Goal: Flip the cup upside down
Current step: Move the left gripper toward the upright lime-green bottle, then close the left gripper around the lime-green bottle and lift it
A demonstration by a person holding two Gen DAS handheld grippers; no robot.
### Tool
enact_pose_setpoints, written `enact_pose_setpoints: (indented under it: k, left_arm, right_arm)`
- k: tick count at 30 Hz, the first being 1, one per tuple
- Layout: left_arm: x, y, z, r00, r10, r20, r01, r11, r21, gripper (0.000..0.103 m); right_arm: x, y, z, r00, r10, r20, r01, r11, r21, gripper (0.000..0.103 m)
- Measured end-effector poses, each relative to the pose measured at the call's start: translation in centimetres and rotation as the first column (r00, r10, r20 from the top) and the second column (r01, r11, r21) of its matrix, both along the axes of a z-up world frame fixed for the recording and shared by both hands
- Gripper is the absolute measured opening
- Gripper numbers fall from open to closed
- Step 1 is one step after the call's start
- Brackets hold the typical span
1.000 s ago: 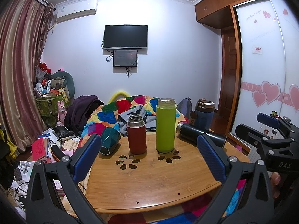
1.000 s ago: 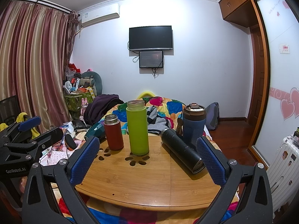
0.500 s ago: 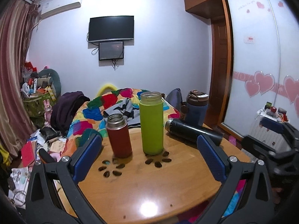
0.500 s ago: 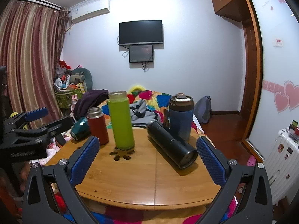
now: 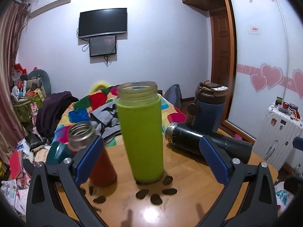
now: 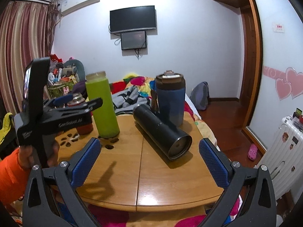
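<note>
Nearest the left wrist camera, the left claw [image 5: 150, 145] is spread wide and holds nothing. Its blue ribbed pads [image 5: 89, 160] stand apart at 9 and 3 o'clock of the tall lime-green sleeved cup with a clear threaded rim [image 5: 141, 136]. A second ago that cup stood well away in mid-table; now it fills the gap between the pads, so the left claw has closed in on it. I judge this to be the cup to flip. It is still upright, mouth up, on the round wooden surface [image 5: 189, 179], and not yet touched. The grasp comes next, then the turn.

At 9 o'clock of the cup, just beside it, stands the short red flask with a bare steel neck [image 5: 102, 168]. The left pad crosses in front of it, so closing could nudge it.

The right claw [image 6: 149, 143] is equally open and empty, hanging low over the near edge of the surface. It has swung right since a second ago. The black cylindrical flask lying on its side [image 6: 161, 132] now sits ahead of it at 12 o'clock, base toward the camera, well clear of the pads.

Behind the black flask, at 1 o'clock, stands the navy tumbler with a brown lid [image 6: 170, 102]. Beyond the surface lie a patchwork quilt on the bed [image 5: 85, 104] and a wall-mounted black television [image 5: 103, 21].
</note>
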State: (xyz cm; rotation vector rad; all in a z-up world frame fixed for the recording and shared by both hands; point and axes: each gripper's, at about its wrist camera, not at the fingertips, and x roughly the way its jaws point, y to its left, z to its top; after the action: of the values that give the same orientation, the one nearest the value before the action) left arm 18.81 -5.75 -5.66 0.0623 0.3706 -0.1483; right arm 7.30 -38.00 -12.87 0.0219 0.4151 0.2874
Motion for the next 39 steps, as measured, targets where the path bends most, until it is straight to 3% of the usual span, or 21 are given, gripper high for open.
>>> enact_pose_setpoints:
  k: [4,10,13,16,22,28,39]
  left_arm:
    - [1.5,-0.9,-0.4,1.000,0.019,0.018,-0.019,0.999,0.036,0.103]
    - [3.6,-0.9,-0.9,0.999,0.053,0.006,-0.053,0.998,0.021,0.101]
    - [4.0,-1.2,-0.7,0.999,0.047,0.019,-0.048,0.998,0.031,0.093]
    - [4.7,-1.0,-0.6,0.998,0.068,0.018,-0.068,0.997,0.021,0.091]
    - [6.1,-0.1,-0.4,0.993,0.114,-0.004,-0.114,0.993,0.013,0.065]
    - [5.9,0.2,-0.4,0.997,0.074,-0.008,-0.074,0.997,0.020,0.063]
    - [1.0,-1.1,0.4,0.992,-0.117,-0.052,0.118,0.993,0.022,0.063]
  right_arm:
    - [1.0,0.0,-1.0,1.000,0.004,-0.029,-0.004,1.000,0.004,0.103]
    - [2.2,0.1,-2.2,0.998,0.010,-0.057,-0.009,1.000,0.009,0.103]
    - [2.6,0.0,-2.7,0.997,0.010,-0.073,-0.009,1.000,0.013,0.103]
    - [2.8,0.0,-3.0,0.996,0.013,-0.084,-0.012,1.000,0.018,0.103]
    - [2.7,0.2,-3.0,0.997,0.022,-0.078,-0.020,1.000,0.022,0.103]
    - [2.7,0.4,-3.3,0.996,0.037,-0.083,-0.035,0.999,0.029,0.103]
    - [3.5,1.1,-4.8,0.988,0.107,-0.115,-0.103,0.994,0.043,0.103]
